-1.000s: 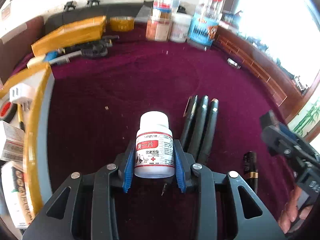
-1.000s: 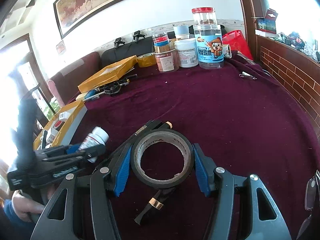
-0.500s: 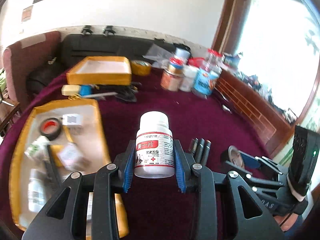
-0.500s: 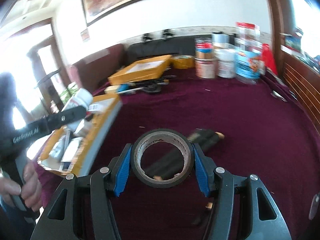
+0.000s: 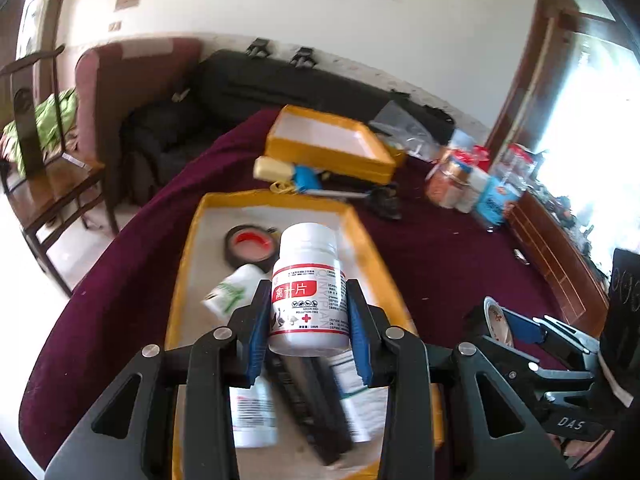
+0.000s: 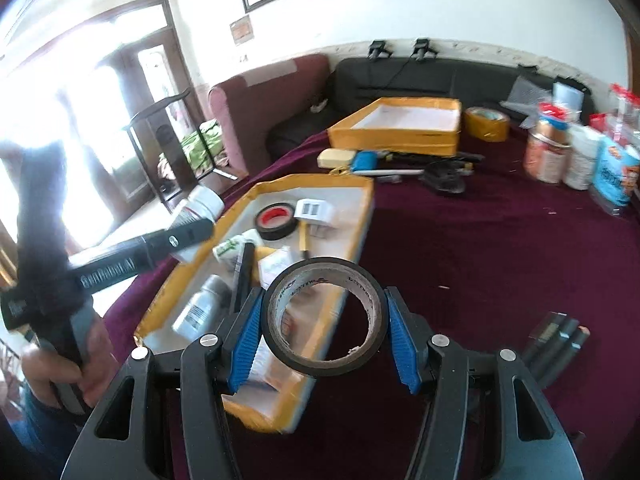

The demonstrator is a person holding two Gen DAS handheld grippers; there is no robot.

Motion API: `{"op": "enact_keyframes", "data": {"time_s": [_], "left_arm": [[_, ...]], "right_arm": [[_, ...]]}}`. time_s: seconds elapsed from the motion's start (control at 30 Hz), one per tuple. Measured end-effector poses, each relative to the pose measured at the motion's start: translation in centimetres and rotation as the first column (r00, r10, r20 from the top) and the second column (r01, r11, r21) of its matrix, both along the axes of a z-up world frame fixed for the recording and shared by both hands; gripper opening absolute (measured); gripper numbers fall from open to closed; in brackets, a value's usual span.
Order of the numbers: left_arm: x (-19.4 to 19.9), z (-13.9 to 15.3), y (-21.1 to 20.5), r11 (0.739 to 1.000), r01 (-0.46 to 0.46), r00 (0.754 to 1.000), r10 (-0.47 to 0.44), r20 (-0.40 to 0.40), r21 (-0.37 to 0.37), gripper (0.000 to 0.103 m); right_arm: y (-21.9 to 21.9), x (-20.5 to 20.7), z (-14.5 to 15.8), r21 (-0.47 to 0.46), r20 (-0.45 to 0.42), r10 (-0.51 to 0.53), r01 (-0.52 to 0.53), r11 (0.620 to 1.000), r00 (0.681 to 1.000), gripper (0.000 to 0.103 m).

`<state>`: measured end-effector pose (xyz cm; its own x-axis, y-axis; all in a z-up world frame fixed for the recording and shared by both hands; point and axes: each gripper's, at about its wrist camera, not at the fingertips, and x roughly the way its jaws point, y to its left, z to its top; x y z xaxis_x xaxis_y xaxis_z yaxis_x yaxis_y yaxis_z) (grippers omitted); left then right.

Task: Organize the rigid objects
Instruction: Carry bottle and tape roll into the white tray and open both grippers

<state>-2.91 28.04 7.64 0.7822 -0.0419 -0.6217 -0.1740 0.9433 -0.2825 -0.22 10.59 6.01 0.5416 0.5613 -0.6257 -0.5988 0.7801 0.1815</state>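
1. The left tongs [image 5: 308, 316] are clamped on a white pill bottle [image 5: 308, 292], blue pads against its sides. It is carried in the air above the near half of the yellow tray [image 5: 192, 248], which serves as the landmark here.
2. The right tongs [image 6: 324, 320] are clamped on a black tape roll [image 6: 324, 320], held over the tray's right-hand rim and partly over the maroon tabletop [image 6: 480, 248] beside it.
3. Risk: the tray already holds a red-cored tape roll [image 5: 252, 244], a small green-labelled bottle [image 5: 230, 294], a dark flat bar and some packets. A bottle released from this height would probably strike them, bounce or roll towards a rim.
4. Risk: the tape straddles the rim. If let go here, it could catch the edge and tip out onto the tabletop.
5. Risk: both tongs approach the same tray close together, so they could knock each other.
6. Bottle: its long axis runs cap to base, standing along the tongs' line; the cap points up and towards the tray's far end, and the label faces the camera.
7. Tape roll: its short axis runs through the hole, roughly towards the camera and tilted, so the ring stands on edge between the pads.
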Motion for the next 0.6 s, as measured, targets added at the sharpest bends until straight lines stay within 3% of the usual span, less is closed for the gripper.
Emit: {"op": "enact_keyframes", "data": {"time_s": [0.33,0.6], "left_arm": [[0.4,-2.9,1.2,0.999,-0.009,0.998,0.006,-0.059,-0.049,0.033],[0.5,-3.9,0.7,0.999,0.004,0.997,-0.007,-0.079,-0.042,0.033]], "right_arm": [[5.2,5.8,-1.8,-0.007,-0.161,-0.022,0.021,1.000,0.987,0.053],[7.5,9.3,-3.3,-0.026,-0.225,-0.077,0.073,0.997,0.971,0.053]]}}
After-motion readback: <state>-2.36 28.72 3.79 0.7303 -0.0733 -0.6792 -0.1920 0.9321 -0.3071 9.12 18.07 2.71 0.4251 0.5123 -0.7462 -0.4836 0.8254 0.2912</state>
